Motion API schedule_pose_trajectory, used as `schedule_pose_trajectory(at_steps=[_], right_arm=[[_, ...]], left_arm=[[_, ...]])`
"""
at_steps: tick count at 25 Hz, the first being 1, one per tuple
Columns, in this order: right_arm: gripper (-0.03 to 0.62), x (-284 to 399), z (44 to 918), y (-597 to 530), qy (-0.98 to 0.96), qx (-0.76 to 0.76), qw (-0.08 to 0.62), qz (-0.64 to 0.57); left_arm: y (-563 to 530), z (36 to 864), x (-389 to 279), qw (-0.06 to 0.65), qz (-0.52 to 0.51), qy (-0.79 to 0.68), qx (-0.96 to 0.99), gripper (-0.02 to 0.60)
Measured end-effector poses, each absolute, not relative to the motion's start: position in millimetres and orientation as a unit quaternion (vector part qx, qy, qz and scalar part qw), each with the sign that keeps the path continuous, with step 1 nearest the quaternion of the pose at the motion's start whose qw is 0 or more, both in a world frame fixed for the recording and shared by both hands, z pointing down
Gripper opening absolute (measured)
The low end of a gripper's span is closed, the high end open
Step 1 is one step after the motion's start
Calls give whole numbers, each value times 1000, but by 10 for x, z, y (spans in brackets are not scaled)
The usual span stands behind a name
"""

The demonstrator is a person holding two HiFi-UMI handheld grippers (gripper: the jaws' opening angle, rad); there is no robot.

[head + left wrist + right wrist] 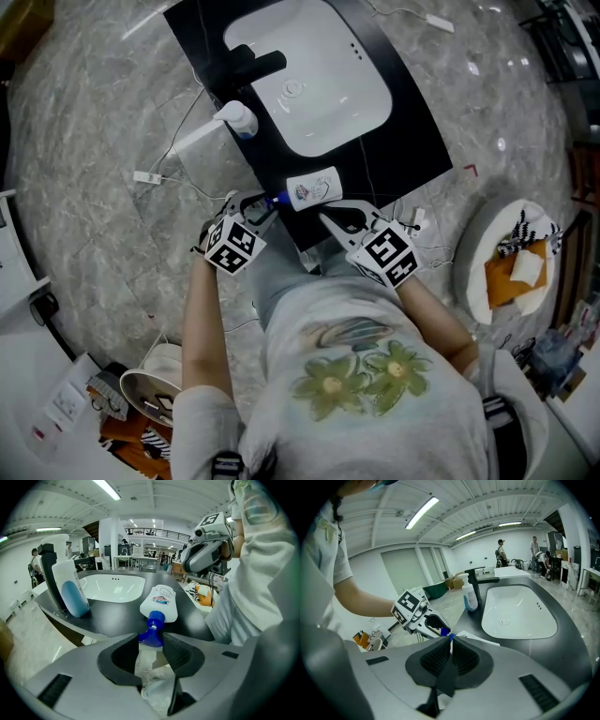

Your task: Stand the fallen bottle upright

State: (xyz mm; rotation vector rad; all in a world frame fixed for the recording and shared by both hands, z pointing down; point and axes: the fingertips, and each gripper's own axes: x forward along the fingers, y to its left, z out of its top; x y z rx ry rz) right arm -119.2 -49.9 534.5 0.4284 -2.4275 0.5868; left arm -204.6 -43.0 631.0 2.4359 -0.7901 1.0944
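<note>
The fallen bottle [314, 187], white with a blue cap [153, 629], lies on its side on the black counter [417, 141] near its front edge, cap toward me. My left gripper [265, 206] has its jaws around that cap, and in the left gripper view [151, 639] the pads touch it on both sides. My right gripper [330, 217] hovers just right of the bottle's base with its pads together [450, 641] and nothing between them. The right gripper view shows the left gripper [433, 624] at the cap and part of the bottle [474, 638].
A white sink [319, 75] is set in the counter, with a black faucet [248, 70] and a soap dispenser [234, 117] at its left. Cables run across the marble floor. A white round seat with an orange cloth [511, 267] stands at right, and bowls [155, 394] lie lower left.
</note>
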Motion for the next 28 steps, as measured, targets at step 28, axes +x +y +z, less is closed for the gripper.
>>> schedule_pose_trajectory(at_steps=[28], right_arm=[[44,-882,5182,-474,-923,154,289,203]], left_arm=[[-570,5671,-1775,162,387,-345,839,166]])
